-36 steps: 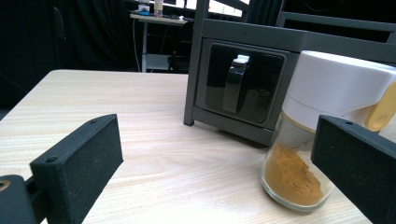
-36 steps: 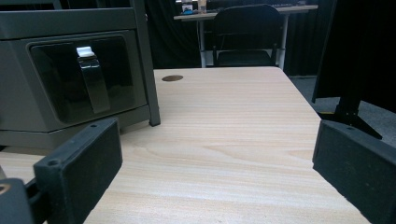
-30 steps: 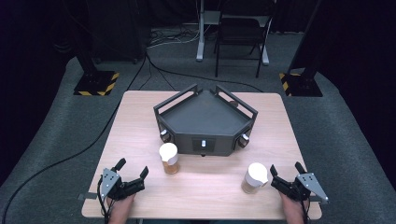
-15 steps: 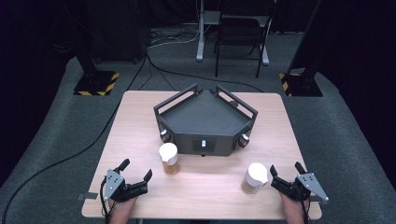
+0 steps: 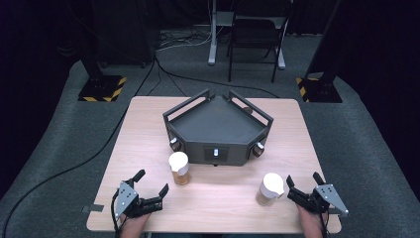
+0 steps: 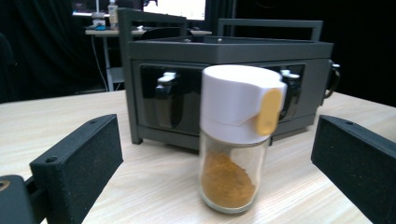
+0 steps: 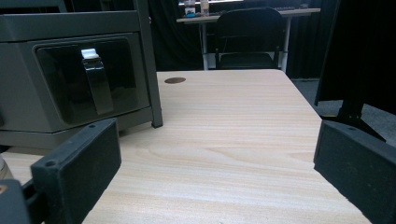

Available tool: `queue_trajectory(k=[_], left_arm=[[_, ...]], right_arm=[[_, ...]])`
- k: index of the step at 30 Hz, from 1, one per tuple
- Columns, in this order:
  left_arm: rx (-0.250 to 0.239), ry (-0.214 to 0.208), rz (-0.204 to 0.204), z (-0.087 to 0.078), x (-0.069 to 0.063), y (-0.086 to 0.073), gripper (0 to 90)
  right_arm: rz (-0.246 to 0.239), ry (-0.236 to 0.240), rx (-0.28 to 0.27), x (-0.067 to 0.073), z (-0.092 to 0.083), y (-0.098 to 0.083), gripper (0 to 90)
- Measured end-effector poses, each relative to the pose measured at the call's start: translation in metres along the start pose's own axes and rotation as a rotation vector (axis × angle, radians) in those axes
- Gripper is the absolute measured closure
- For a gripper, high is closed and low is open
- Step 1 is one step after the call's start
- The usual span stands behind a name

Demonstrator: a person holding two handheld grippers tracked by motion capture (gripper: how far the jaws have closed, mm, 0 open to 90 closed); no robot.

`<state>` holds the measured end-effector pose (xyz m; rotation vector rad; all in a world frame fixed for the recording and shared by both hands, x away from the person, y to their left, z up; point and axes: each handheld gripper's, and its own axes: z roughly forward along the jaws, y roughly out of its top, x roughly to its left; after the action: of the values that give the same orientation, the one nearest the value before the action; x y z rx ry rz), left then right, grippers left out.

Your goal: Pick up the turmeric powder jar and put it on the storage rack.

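Two glass spice jars with white caps stand on the wooden table [image 5: 148, 129]. The left jar [image 5: 179, 167] holds orange-brown powder; in the left gripper view this jar [image 6: 233, 144] stands a short way ahead, centred between the two wide-apart jaws, with a yellow tab on its cap. My left gripper [image 5: 152, 181] is open, just short of it and to its left. The right jar [image 5: 270, 188] stands immediately left of my open right gripper [image 5: 303, 179], untouched. The right gripper view has bare tabletop [image 7: 224, 140] between the jaws.
A dark grey angular box with rails and knobs [image 5: 218, 126] sits mid-table behind the jars; its front panel [image 6: 224, 88] is close behind the left jar. Beyond the table stand a chair [image 5: 255, 34], floor cables and striped stand bases [image 5: 101, 89].
My left gripper has slid a little to the right, toward the left jar, staying open. The right gripper and both jars have not moved.
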<state>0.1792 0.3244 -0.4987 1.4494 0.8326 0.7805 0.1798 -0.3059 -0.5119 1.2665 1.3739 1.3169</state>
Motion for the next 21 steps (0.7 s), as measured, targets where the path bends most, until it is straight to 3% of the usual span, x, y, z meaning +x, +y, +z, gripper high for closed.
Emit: queue_trajectory(k=[9, 15, 21], left_arm=[[0.014, 0.006, 0.049, 0.005, -0.016, 0.004, 2.1], [0.016, 0.021, 0.007, 0.012, -0.018, 0.005, 2.5], [0.020, 0.026, 0.002, 0.017, -0.020, 0.003, 2.5]], right_arm=[[0.001, 0.002, -0.001, 0.000, 0.000, 0.000, 0.0], [-0.002, 0.000, 0.001, 0.000, 0.000, 0.000, 0.0], [-0.002, -0.001, 0.000, 0.000, 0.000, 0.000, 0.0]])
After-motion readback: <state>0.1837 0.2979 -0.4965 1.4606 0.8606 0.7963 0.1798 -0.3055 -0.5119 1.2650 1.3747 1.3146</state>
